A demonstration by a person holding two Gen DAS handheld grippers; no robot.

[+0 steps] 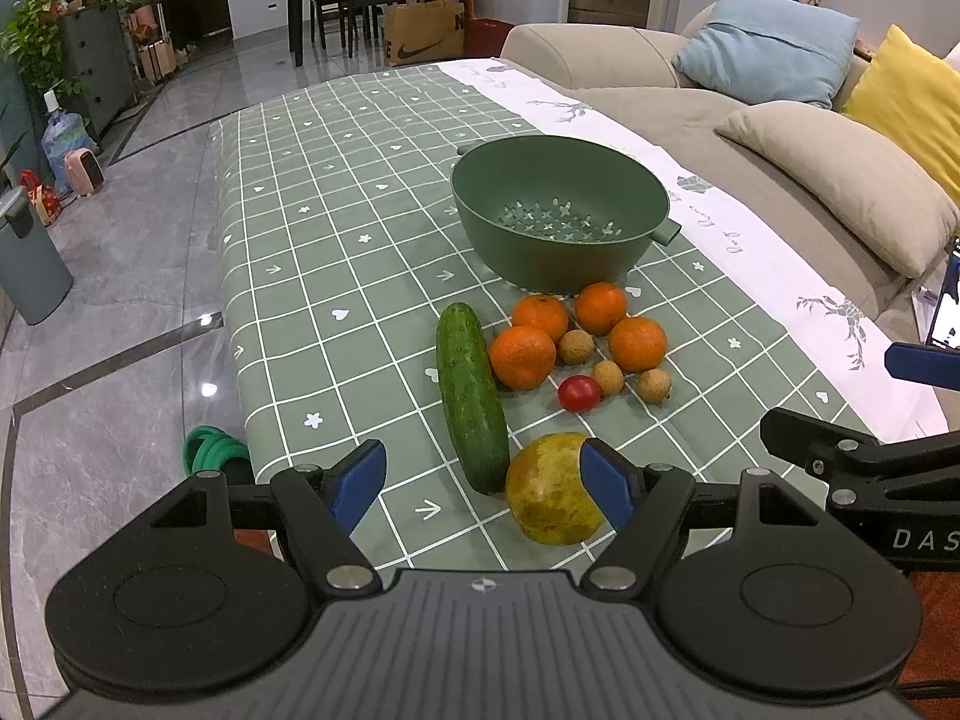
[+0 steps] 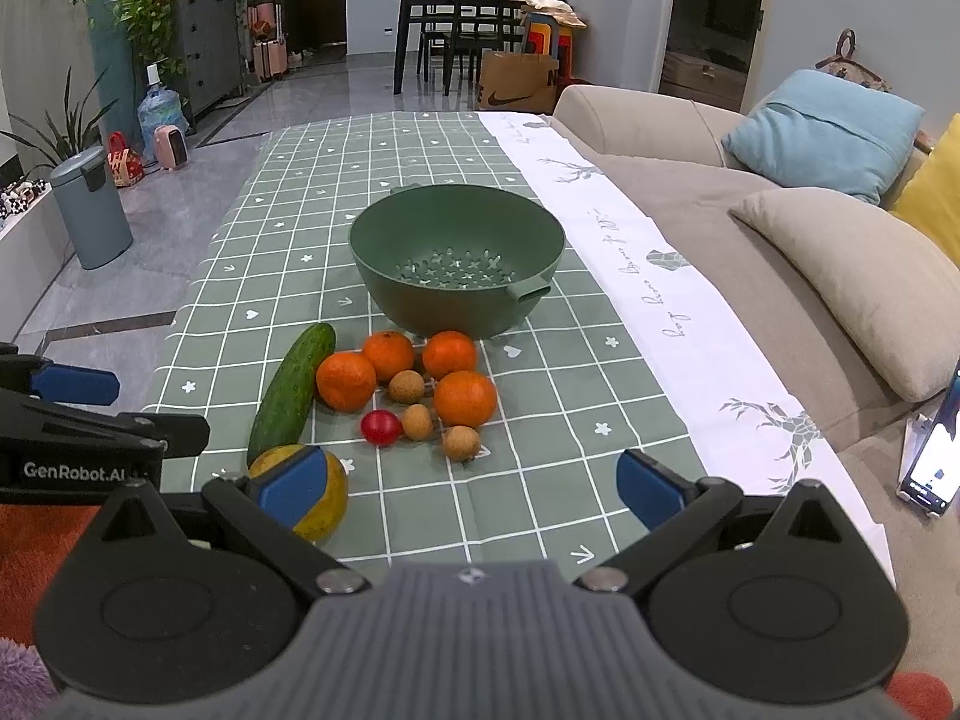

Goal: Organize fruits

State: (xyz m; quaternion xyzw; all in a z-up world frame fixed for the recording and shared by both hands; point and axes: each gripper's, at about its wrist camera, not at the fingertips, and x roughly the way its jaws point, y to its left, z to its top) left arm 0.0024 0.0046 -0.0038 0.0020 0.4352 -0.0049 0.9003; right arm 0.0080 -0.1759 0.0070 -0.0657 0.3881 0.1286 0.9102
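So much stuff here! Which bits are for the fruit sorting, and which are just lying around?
For the job:
green colander, empty
four oranges
three small brown fruits
red tomato
cucumber
yellow-green round fruit
left claw and right claw, both open

Just lying about:
sofa cushions
phone
bin

Fruits (image 2: pixel 396 396) before green colander (image 2: pixel 456 267)

On your table (image 2: pixel 288 228): colander (image 2: pixel 456 267) at the back, four oranges (image 2: pixel 465 398) clustered just before it, cucumber (image 2: pixel 292 391) to their left, longans (image 2: pixel 417 421) and tomato (image 2: pixel 380 426) among them, pomelo (image 2: pixel 327 495) nearest you.
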